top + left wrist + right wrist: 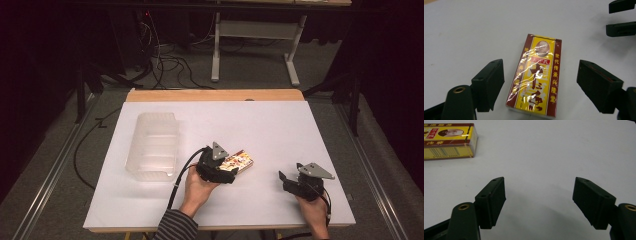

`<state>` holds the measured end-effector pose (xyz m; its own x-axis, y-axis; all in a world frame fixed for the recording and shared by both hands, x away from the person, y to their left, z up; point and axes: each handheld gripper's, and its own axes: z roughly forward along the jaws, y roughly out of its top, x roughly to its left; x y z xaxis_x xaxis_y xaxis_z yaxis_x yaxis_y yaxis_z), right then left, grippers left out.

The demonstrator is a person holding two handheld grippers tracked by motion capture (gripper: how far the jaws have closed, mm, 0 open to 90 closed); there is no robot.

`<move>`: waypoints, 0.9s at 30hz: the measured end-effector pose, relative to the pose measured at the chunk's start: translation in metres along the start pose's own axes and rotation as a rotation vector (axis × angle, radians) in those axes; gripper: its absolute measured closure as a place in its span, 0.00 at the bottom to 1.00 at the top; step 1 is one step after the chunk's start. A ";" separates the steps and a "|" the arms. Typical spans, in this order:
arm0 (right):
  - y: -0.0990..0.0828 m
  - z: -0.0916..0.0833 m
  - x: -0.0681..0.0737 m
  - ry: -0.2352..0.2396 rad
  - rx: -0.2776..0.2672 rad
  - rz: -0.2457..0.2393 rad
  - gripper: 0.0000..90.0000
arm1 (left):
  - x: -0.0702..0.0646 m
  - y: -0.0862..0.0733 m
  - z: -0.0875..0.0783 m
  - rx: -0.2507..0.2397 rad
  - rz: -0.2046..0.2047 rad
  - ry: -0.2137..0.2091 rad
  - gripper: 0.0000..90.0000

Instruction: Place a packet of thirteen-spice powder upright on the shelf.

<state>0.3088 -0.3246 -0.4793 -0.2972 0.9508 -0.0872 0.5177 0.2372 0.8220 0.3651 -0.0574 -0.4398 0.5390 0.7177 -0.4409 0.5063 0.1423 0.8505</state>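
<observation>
Straddling: your left gripper (pixel 540 82) has its jaws spread wide, one on each long side of the box (pixel 536 75), neither touching it.
Right jaws: your right gripper (pixel 539 202) is also spread wide with nothing between the jaws, hovering over bare tabletop (pixel 554 150).
Box position: flat on the white tabletop (pixel 280 125), just right of centre toward your side, under the left gripper (pixel 218 167); the right gripper (pixel 300 182) is well apart to its right.
Box axis: in the high view the box (pixel 240 161) runs from near-left to far-right; its long axis lies along the left gripper's line of sight, portrait end away from you.
Face: printed yellow-and-maroon face up, film wrap glinting.
Bin: clear plastic bin (pixel 153 146) stands to the left of the box, apart from it.
Progress: grasp not yet made; box not lifted. Judged left: close on the long sides, lift, carry, probably to the bin.
</observation>
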 end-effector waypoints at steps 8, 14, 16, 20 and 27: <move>0.000 0.000 0.000 -0.001 0.004 -0.001 0.30 | -0.006 0.004 0.018 0.038 0.030 -0.002 0.25; 0.000 0.001 0.000 0.002 0.005 0.002 0.30 | -0.010 0.003 0.035 0.072 0.069 0.012 0.25; 0.000 0.000 0.000 0.002 0.005 0.002 0.30 | -0.010 0.002 0.039 0.080 0.075 0.017 0.25; 0.000 0.001 0.000 0.001 0.004 -0.002 0.30 | -0.009 0.001 0.047 0.094 0.077 0.024 0.25; 0.000 0.000 0.000 0.001 0.004 0.004 0.30 | -0.008 -0.006 0.059 0.134 0.099 0.036 0.26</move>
<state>0.3093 -0.3249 -0.4793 -0.2957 0.9516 -0.0835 0.5218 0.2341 0.8203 0.3973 -0.1041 -0.4588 0.5676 0.7479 -0.3441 0.5381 -0.0207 0.8426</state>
